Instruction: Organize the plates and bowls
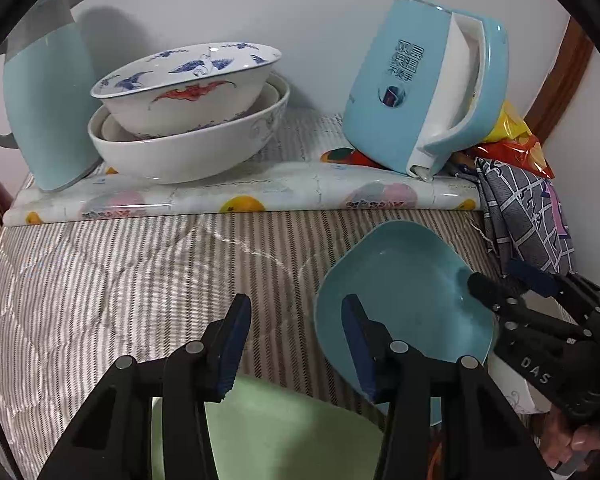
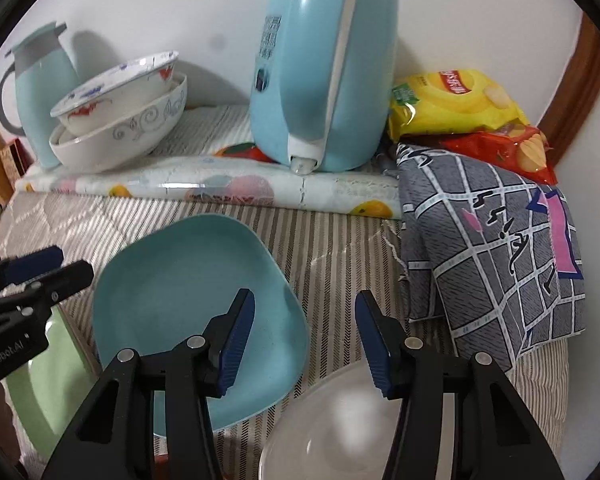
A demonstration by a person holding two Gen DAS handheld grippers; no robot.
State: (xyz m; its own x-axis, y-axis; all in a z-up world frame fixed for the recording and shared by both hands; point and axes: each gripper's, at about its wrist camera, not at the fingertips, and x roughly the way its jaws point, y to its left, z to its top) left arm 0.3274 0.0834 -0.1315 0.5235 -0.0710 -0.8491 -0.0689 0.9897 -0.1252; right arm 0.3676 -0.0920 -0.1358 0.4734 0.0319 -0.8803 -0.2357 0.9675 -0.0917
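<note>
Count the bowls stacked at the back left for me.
3, nested beside the thermos: the crane bowl tilted on top, a smaller bowl whose rim peeks out beneath it, and the big white bowl holding both. More could be hidden inside.

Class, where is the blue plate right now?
The blue plate lies on the striped cloth, low and centre-left in the right wrist view, between the green plate and the clear bowl.
</note>
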